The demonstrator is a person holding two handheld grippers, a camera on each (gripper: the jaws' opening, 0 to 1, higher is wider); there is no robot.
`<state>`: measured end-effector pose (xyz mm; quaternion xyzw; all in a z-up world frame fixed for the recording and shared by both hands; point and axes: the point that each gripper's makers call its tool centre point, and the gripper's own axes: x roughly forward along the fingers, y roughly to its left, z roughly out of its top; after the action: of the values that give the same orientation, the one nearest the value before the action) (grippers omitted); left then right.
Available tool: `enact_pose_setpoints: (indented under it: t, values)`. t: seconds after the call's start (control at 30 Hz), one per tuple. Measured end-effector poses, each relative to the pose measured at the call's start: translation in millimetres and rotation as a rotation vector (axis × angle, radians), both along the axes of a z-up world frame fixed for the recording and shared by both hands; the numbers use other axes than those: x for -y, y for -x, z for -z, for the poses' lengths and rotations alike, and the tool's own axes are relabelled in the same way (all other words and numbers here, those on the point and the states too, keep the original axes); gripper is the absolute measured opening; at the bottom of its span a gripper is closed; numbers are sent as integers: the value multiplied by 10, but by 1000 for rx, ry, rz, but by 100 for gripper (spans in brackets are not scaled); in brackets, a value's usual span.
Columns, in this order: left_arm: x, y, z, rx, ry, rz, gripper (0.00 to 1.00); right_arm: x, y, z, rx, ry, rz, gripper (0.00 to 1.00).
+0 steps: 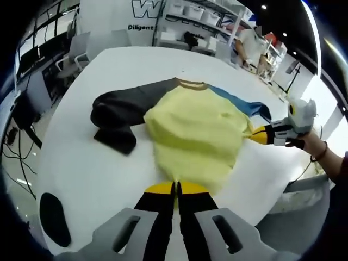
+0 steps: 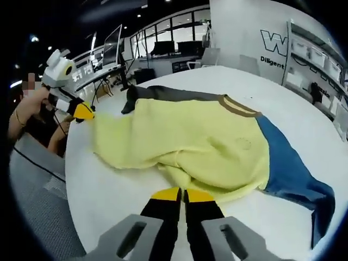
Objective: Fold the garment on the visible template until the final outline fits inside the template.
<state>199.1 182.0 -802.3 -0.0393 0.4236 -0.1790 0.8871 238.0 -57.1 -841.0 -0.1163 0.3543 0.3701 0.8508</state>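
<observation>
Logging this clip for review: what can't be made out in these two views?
- Template: none made out on the white table; the yellow sweatshirt with one dark grey and one blue sleeve covers the middle.
- Left gripper, right gripper: tips closed at the hem; gripped cloth hidden.
- Blue sleeve cuff: blurred by the right gripper view's edge.

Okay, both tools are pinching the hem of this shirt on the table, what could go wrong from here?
1. The shirt lies near the table edge on the right tool's side, so a pull that way could drag it off.
2. The yellow body is bunched and rumpled by the right tool; folding now may trap creases.
3. The dark sleeve and blue sleeve trail loose and could end up outside the outline.
</observation>
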Motion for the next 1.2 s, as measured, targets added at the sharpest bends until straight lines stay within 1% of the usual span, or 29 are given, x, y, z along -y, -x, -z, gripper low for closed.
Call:
enact_pose_setpoints:
  t: [0.17,0.2,0.23,0.3,0.4,0.43,0.47,0.5,0.57,0.7,0.73,0.8,0.87,0.93,0.97,1.03,1.07,1.2]
  values:
    - [-59,-76,-72,28,1,-9,0,74,-4,-49,2,0,-13,0]
    - [-101,-153,-140,55,3,-32,0,111,-22,-132,6,-3,-40,0]
    - [-108,-175,-162,63,3,-34,0,135,-32,-156,21,17,-70,0]
    - [-117,-206,-191,75,6,-41,0,177,-39,-179,25,38,-97,0]
    - [-149,-288,-216,95,6,-52,0,230,-117,-237,36,27,-94,0]
    - [-153,-324,-224,102,6,-54,0,241,-187,-279,42,-1,-68,0]
    - [-158,-353,-231,110,6,-59,0,259,-224,-289,38,-8,-51,0]
    - [-166,-380,-232,115,4,-65,0,285,-276,-306,41,-7,-43,0]
    - [-167,-435,-229,120,3,-64,0,299,-375,-336,67,-3,-25,0]
    - [-171,-466,-228,128,0,-67,0,298,-391,-337,68,-3,-24,0]
    - [-153,-548,-171,124,-15,-63,0,271,-556,-288,71,-9,-8,0]
    - [-169,-617,-124,135,-32,-67,0,265,-618,-223,61,0,0,0]
    - [-173,-683,-90,154,-44,-64,0,274,-694,-171,62,12,18,0]
    - [-171,-718,-58,158,-48,-64,0,285,-783,-134,72,22,38,0]
    - [-175,-753,-47,173,-59,-61,0,286,-798,-123,71,24,42,0]
    - [-163,-795,0,170,-71,-51,0,298,-877,-65,73,38,57,0]
    - [-154,-818,29,172,-88,-41,0,304,-903,-31,68,42,65,0]
    - [-159,-869,148,148,-115,-39,0,318,-950,34,53,39,91,0]
